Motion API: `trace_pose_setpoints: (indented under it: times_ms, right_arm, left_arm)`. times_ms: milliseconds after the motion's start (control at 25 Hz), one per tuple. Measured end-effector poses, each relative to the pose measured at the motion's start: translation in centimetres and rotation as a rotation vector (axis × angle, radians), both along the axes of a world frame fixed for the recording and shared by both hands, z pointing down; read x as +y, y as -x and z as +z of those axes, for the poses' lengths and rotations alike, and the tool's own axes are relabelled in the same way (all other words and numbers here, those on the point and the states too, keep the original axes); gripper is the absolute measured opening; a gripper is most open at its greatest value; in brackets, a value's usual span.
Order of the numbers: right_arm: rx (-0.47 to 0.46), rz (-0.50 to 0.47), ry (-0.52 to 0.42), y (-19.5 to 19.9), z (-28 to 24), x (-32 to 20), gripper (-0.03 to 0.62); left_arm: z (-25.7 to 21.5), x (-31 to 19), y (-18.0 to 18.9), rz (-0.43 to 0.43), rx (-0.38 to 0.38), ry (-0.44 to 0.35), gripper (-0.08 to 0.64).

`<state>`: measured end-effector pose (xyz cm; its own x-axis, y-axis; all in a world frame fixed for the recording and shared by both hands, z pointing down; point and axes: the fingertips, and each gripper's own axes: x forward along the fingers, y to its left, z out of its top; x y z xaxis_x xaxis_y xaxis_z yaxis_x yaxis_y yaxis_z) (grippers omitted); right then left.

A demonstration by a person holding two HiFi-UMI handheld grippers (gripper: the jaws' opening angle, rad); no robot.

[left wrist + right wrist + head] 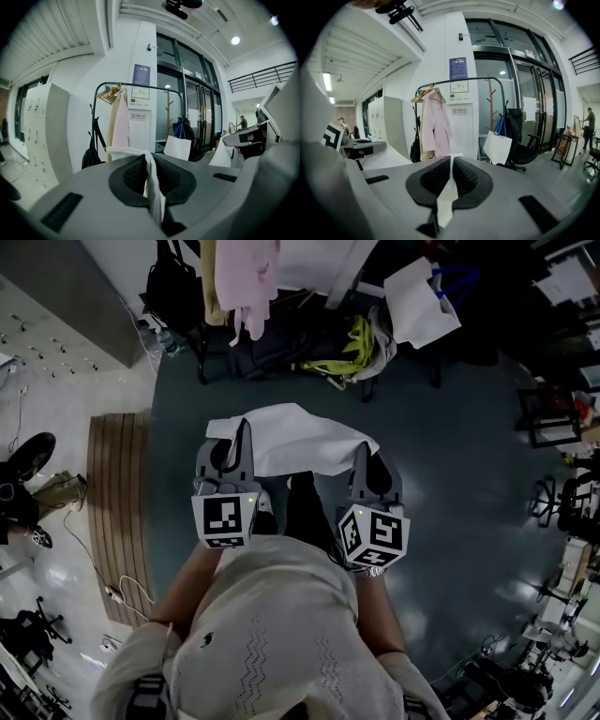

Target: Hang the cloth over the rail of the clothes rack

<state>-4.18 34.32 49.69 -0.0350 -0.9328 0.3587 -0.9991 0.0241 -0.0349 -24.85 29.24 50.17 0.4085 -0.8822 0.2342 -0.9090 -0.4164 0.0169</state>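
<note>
White cloth (281,437): it is up in the air in front of the person, spread between the two claws, above the dark floor (450,474).
Left gripper (149,163): its jaws are squeezed together on one edge of the cloth. A thin, bunched strip of cloth sits between the pads.
Right gripper (450,174): its jaws are pressed tight on the other edge. Only a small fold of cloth pokes out.
Clothes rack (461,80): it stands ahead by the white wall, well apart from the cloth. The rail is the black bar on top.
Pink coat (436,122): it hangs at one end of the rail. The rest of the rail looks bare.
White bag (499,146): it sits by the foot of the rack, next to a black chair (519,133).
Step, I think: getting the cloth to the rack. It is not over the rail yet.
Could go wrong, slip: each claw holds just a little bit of edge. A tug or a snag on the bar could pull the cloth out and drop it on the floor.
Could go wrong, too low: if the cloth is not lifted above the bar, it will bump the bar and bunch up.
Could go wrong, uneven: if more cloth hangs on one side, it may slide off after letting go.
Could go wrong, crowding: too near the coat, it could land on the coat and not on the rail.
</note>
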Motion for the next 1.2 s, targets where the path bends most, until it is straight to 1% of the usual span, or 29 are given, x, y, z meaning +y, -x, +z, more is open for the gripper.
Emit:
trace_pose_setpoints:
  times_ms: [280,480,640,840,1040,1200]
  right_arm:
    - [-0.023,0.001,-0.014,-3.6,0.5,-5.6,0.023]
    - [-0.045,-0.015,-0.010,-6.6,0.8,-11.2,0.023]
    - [-0.060,-0.032,-0.029,-9.6,0.6,-16.0,0.023]
    - [-0.067,-0.051,-0.044,-13.5,-0.1,-21.2,0.023]
    - [-0.071,-0.080,-0.069,-16.0,-1.1,-25.6,0.023]
    - [-0.054,-0.131,-0.124,-17.5,-3.1,-28.2,0.023]
  left_arm:
    - [0.2,-4.4,-2.7,-0.021,-0.029,-0.003,0.014]
    - [0.0,-9.3,-4.8,-0.055,-0.063,-0.001,0.014]
    - [-0.4,-13.8,-7.2,-0.075,-0.102,-0.023,0.014]
    - [-1.5,-18.5,-9.5,-0.121,-0.117,-0.044,0.014]
    - [-2.4,-21.7,-11.3,-0.159,-0.133,-0.061,0.014]
    - [-3.8,-23.8,-12.4,-0.188,-0.135,-0.093,0.014]
